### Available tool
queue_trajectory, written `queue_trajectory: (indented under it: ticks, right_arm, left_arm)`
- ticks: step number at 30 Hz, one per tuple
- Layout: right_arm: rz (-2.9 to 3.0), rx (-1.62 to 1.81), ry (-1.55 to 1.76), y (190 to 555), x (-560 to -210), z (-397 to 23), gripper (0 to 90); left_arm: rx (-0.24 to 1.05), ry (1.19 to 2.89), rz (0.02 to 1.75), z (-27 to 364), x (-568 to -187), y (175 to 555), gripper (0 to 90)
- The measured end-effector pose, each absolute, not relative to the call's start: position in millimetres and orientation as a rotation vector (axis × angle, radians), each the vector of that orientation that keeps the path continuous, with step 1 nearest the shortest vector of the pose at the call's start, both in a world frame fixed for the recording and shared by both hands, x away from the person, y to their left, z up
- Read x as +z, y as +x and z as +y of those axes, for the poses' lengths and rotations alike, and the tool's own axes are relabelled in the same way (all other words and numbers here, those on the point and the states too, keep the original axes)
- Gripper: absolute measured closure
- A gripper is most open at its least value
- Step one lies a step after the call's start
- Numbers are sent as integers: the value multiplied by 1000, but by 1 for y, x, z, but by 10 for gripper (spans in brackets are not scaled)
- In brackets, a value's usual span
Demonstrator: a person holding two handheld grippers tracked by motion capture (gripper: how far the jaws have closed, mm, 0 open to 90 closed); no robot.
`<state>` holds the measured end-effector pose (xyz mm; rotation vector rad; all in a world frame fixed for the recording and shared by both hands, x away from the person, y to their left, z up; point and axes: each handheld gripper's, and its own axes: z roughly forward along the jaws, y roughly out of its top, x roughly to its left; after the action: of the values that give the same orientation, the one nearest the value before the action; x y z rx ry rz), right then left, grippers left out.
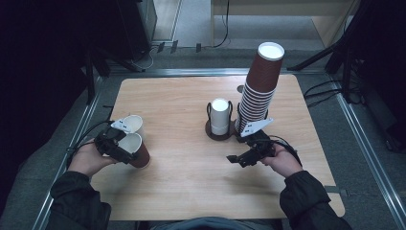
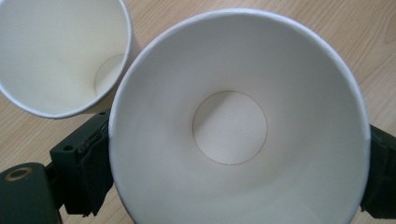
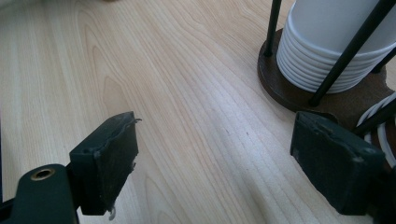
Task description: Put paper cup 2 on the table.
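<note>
- Brown cup (image 1: 137, 152) stands upright on the surface (image 1: 191, 182) between the jaws of the left tongs (image 1: 116, 147), just beside a second cup (image 1: 133, 123); setting it down looks like the step in hand.
- Whether those pads grip or have let go, I cannot tell.
- Right tongs (image 3: 215, 163) hover apart, holding nothing, near the cup holder (image 3: 299, 95).
- Next, I judge: left tongs back off without tipping it.

Your left gripper (image 1: 116, 146) sits at the near left of the table (image 1: 191, 191), its jaws around a brown paper cup (image 1: 136, 151) with a white inside. A second cup (image 1: 132, 124) stands just beyond it. Your right gripper (image 1: 239, 159) rests near the middle right, jaws apart over bare wood. Behind it, a dark holder (image 1: 219, 134) carries white cups (image 1: 220, 115), and a tall brown stack (image 1: 259, 88) leans beside them.
</note>
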<state>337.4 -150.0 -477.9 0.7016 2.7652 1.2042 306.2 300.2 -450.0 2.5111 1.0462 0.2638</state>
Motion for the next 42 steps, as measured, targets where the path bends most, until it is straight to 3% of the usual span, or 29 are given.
queue_trajectory:
  ticks: [20, 42]
  right_arm:
    - [2765, 1206, 704, 337, -478, -150, 153]
    - [2769, 1197, 705, 337, -478, -151, 152]
  left_arm:
    - [267, 2513, 1016, 296, -451, 306, 0]
    - [278, 2444, 969, 295, -430, 299, 0]
